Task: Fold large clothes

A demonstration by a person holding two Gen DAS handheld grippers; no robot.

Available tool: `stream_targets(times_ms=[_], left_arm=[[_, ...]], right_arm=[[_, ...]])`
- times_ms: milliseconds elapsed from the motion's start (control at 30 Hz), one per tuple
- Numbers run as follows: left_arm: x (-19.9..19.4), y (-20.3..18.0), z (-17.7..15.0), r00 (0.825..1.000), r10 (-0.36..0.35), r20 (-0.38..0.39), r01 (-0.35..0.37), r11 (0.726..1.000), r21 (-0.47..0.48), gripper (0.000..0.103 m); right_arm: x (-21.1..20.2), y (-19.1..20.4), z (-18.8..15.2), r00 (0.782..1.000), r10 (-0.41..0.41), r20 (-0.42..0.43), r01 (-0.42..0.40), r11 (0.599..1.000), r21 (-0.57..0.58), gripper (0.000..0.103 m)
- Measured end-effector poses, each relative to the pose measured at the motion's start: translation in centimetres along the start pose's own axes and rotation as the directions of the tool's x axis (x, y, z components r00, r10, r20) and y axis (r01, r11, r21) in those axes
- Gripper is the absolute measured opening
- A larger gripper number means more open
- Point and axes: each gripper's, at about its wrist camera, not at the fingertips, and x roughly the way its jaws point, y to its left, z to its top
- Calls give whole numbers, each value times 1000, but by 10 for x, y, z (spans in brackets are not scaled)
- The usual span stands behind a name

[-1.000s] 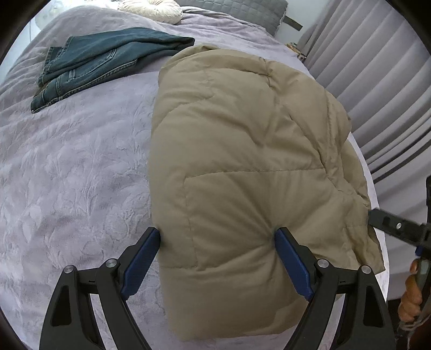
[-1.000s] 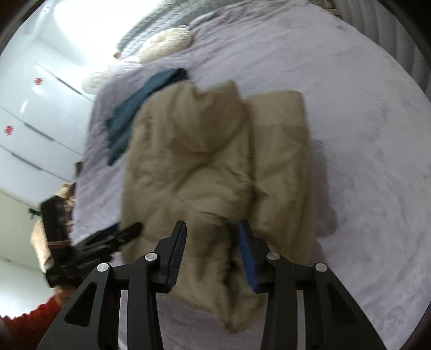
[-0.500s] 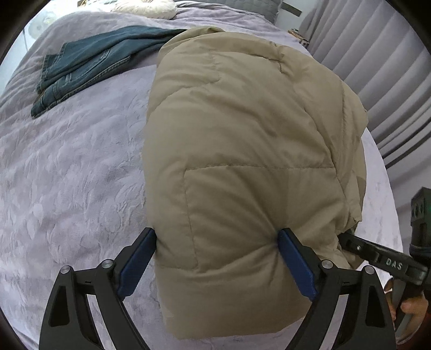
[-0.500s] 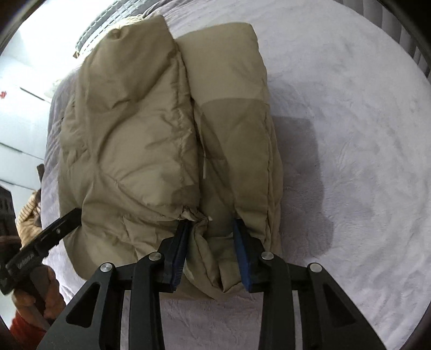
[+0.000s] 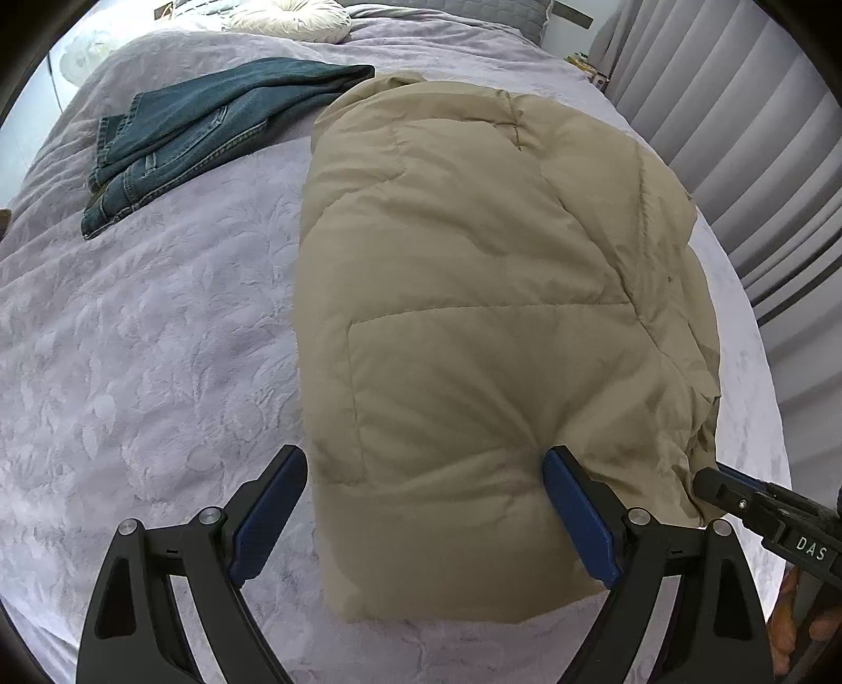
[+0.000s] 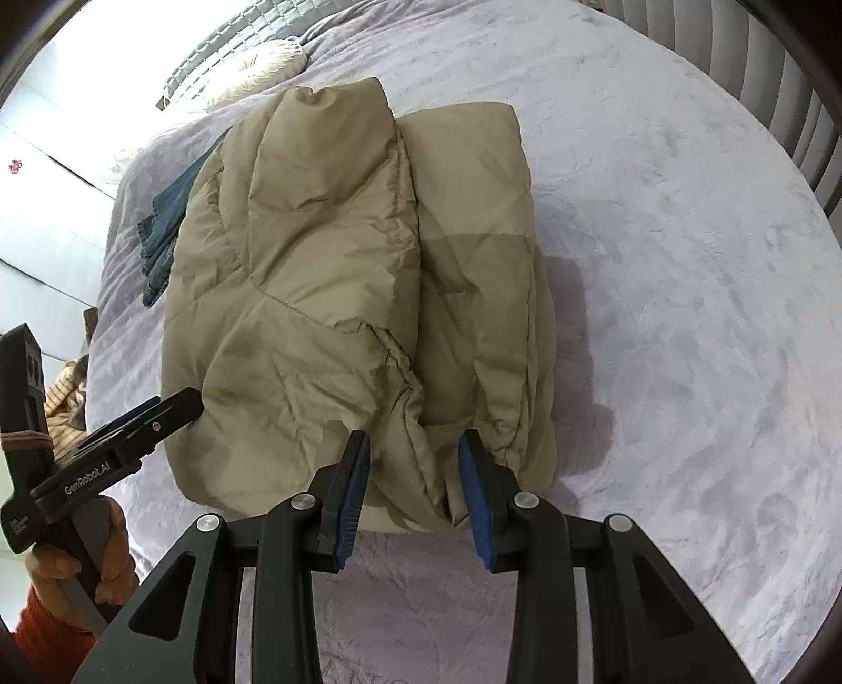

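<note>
A tan puffer jacket (image 5: 484, 326) lies folded in a thick bundle on the lilac bedspread (image 5: 137, 368); it also shows in the right wrist view (image 6: 337, 294). My left gripper (image 5: 426, 505) is open wide, its fingers either side of the bundle's near end, pressing into it. My right gripper (image 6: 416, 484) is partly open, its fingers around a bunched fold at the jacket's near edge. The left gripper shows in the right wrist view (image 6: 158, 415) at the bundle's left corner. The right gripper's tip shows in the left wrist view (image 5: 737, 500).
Folded blue jeans (image 5: 210, 126) lie on the bed beyond the jacket's left side. A round cream cushion (image 5: 289, 18) and a grey pillow lie at the head of the bed. Grey curtains (image 5: 763, 131) hang along the right edge of the bed.
The folded jacket has settled down flat on the bed. The right gripper's fingers have spread a little wider around the fold. The left gripper stays open around the near end.
</note>
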Motion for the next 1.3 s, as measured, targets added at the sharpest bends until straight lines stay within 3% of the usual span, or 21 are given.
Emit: stream_targets(times_ms=[400, 533, 1133, 1200, 1233, 1300], left_arm=[[-31, 14, -17, 999, 50, 6, -50, 998, 31, 92], [-41, 21, -26, 999, 41, -11, -40, 999, 22, 92], [-69, 13, -73, 993, 3, -119, 1, 999, 33, 92], [-77, 12, -77, 993, 14, -116, -11, 1000, 29, 94], [-80, 12, -79, 993, 26, -116, -23, 999, 28, 103], [-92, 12, -82, 993, 51, -104, -49, 999, 20, 103]], right_arm=[[-18, 5, -11, 999, -49, 14, 48, 999, 18, 39], [-28, 15, -18, 998, -60, 22, 59, 998, 26, 44], [-49, 52, -63, 993, -96, -69, 100, 993, 57, 44], [-56, 57, -66, 992, -104, -65, 107, 993, 50, 52], [-60, 59, -68, 993, -105, -60, 108, 993, 47, 56], [-67, 61, -70, 993, -104, -56, 106, 994, 34, 58]])
